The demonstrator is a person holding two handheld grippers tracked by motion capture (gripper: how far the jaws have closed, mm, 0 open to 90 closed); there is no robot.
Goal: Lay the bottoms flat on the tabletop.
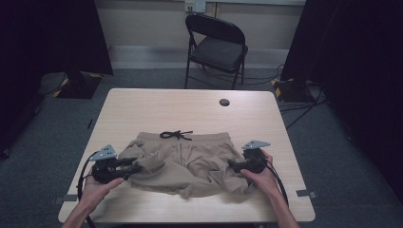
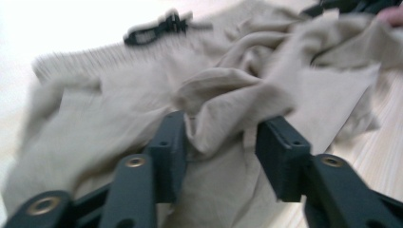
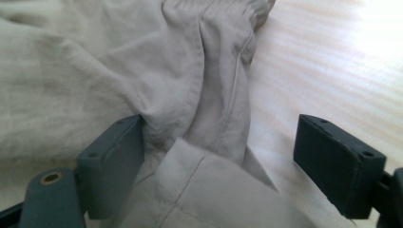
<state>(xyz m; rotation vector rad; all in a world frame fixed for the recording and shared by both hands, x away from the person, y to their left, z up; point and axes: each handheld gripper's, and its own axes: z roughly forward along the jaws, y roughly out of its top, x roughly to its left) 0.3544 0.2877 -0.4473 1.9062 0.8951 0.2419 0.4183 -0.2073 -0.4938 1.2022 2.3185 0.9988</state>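
Where high view hides jaws, left gripper (image 2: 221,142) apart astride shorts (image 2: 142,104) fold; right gripper (image 3: 218,164) apart.

A pair of beige shorts (image 1: 187,161) lies crumpled on the worktop (image 1: 190,107), near its front edge and about midway between its side edges. The elastic waistband faces the far edge, its black drawstring (image 1: 176,135) resting on the wood. Both leg ends are bunched and folded inward.

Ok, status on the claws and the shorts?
Left claw open, fold of shorts between jaws. Right claw open at the shorts' other edge. Shorts rumpled on table. Nothing in the way.
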